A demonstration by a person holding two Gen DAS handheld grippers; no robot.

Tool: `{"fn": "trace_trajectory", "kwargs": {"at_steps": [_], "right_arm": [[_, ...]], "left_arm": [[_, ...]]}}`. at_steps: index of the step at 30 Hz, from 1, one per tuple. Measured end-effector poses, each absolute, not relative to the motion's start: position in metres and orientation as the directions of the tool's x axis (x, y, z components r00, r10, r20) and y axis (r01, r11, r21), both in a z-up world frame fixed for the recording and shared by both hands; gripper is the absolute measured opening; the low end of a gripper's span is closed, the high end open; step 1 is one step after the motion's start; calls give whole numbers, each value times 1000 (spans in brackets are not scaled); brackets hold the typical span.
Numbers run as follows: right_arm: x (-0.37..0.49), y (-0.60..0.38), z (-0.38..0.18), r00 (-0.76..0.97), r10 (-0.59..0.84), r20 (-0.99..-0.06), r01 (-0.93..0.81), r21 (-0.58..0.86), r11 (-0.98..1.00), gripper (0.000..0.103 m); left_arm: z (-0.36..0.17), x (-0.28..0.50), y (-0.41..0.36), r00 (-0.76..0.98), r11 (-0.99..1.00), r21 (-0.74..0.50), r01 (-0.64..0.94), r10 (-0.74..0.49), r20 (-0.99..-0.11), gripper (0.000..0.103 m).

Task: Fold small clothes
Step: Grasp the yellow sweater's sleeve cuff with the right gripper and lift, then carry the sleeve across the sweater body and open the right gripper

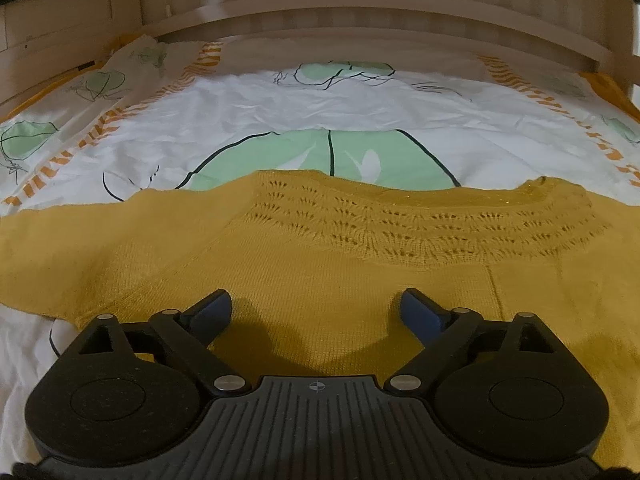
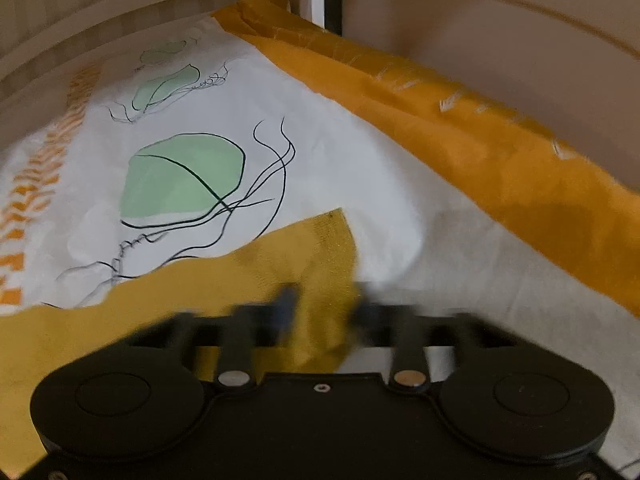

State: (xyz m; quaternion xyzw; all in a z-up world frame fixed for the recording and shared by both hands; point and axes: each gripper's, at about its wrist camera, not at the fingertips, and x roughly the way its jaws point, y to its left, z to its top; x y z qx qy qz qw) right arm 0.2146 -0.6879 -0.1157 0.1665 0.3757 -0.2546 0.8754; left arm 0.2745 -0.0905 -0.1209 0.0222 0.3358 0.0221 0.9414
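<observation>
Mustard-yellow knitted sweater: plain knit body, rows of openwork eyelets below the neckline. White cotton bedsheet: pale green leaf shapes outlined in thin black lines, bands of orange dashes along both sides, solid orange border with faint white marks. Black plastic gripper bodies, dark blue finger pads. Pale beige slatted wooden bed frame.
</observation>
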Motion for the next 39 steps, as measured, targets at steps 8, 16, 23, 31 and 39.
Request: {"fn": "trace_trajectory", "kwargs": {"at_steps": [8,16,23,31,39], "right_arm": [[194,-653,-55,686,-218,-694,493,223,841,20],[202,-556,28,786,-22,-618,286,332,899,20],[229,-442,67,820,181,-543,75,416,906,20],[270,-321,63,778,369,-508,-115,462,879,20],[287,-228,28,712,471,-521,-180,512,840,16]], "left_arm": [[-120,275,-89,768,998,47,-28,52,-638,94],[-105,280,-74,705,998,40,39,1,-709,92],[-78,255,-13,708,1000,13,28,-11,-706,92],[-58,225,66,727,1000,26,13,8,-687,92],[-64,223,116,744,999,-37,-25,-6,-668,92]]}}
